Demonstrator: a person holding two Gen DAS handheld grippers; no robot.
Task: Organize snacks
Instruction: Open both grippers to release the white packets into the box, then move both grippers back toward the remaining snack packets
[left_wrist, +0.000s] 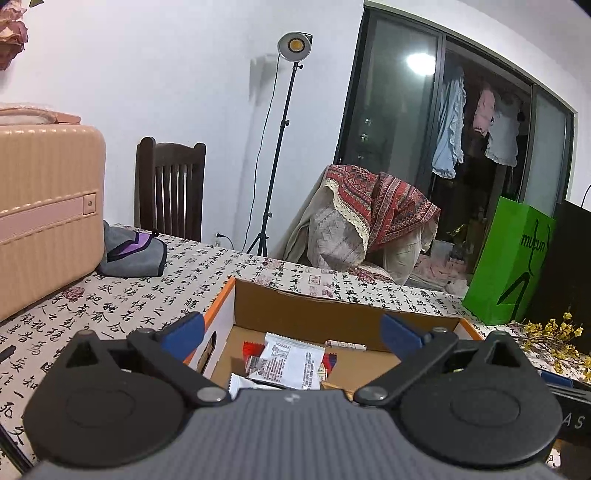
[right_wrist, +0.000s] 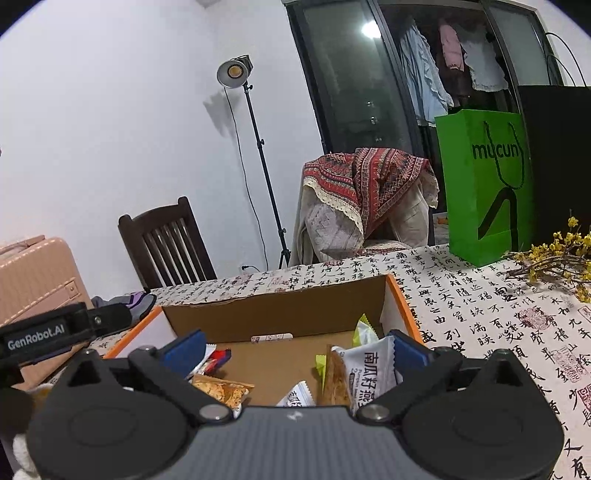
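An open cardboard box with orange edges (left_wrist: 314, 306) (right_wrist: 273, 306) stands on the table with snack packets inside. In the left wrist view my left gripper (left_wrist: 293, 334) hangs open over the box, above a white packet (left_wrist: 291, 360) lying on red ones. Nothing sits between its blue pads. In the right wrist view my right gripper (right_wrist: 297, 347) is also open over the box. A white packet with black characters (right_wrist: 369, 363) leans beside its right pad, untouched as far as I can tell. An orange-brown packet (right_wrist: 221, 393) lies low on the left.
A calligraphy-print cloth (right_wrist: 480, 314) covers the table. A pink suitcase (left_wrist: 44, 206) and a grey pouch (left_wrist: 133, 251) sit at the left. A green paper bag (right_wrist: 487, 184), a black bag and yellow flower twigs (right_wrist: 554, 254) stand at the right. The left gripper's body (right_wrist: 55, 334) shows at the left.
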